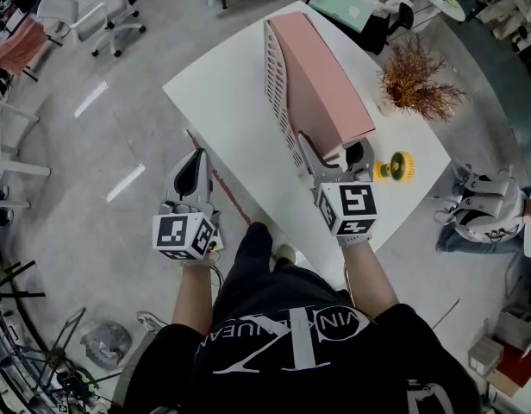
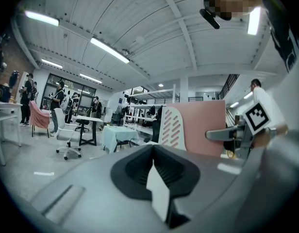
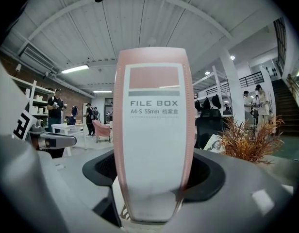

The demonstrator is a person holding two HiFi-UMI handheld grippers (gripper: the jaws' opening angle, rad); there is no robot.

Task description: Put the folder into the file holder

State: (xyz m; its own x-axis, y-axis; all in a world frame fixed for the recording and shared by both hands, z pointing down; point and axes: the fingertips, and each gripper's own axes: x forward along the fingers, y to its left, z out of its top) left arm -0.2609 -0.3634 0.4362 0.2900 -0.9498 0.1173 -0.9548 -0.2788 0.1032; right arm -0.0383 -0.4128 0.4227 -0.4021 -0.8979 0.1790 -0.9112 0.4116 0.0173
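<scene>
Nearest the lens: one black shirt with white print [image 1: 291, 352]. Ahead of it, two hand-held grey grippers, each carrying one white cube with black square markers [image 1: 185, 235].

Hand-held left gripper [image 1: 199, 155]:
- Off the table, over the grey floor [image 1: 93, 188], just beside the table's near-left edge.
- Jaws clenched together, nothing between them.

Hand-held right gripper [image 1: 332, 145]:
- Over the near end of the table, at the near end of the pink box.
- Jaws released and spread wide, one on each side of the narrow spine.
- Spine between them, not clamped.

One pink cardboard file box [image 1: 321, 84] with a white spine label reading "FILE BOX":
- Upright on its long edge.
- Seated in the holder, flat against the slotted wall.

One white slotted plastic file holder [image 1: 277, 76]:
- Standing lengthwise along the middle of the table.
- Slotted side wall on the left of the box in the head view.

One white rectangular table [image 1: 222, 93]. Also on it, to the right of the box:
- One dried orange-brown plant sprig [image 1: 412, 76], near the far-right edge.
- One small yellow round fan-like item [image 1: 396, 166], just beside the right gripper and apart from the box.
</scene>
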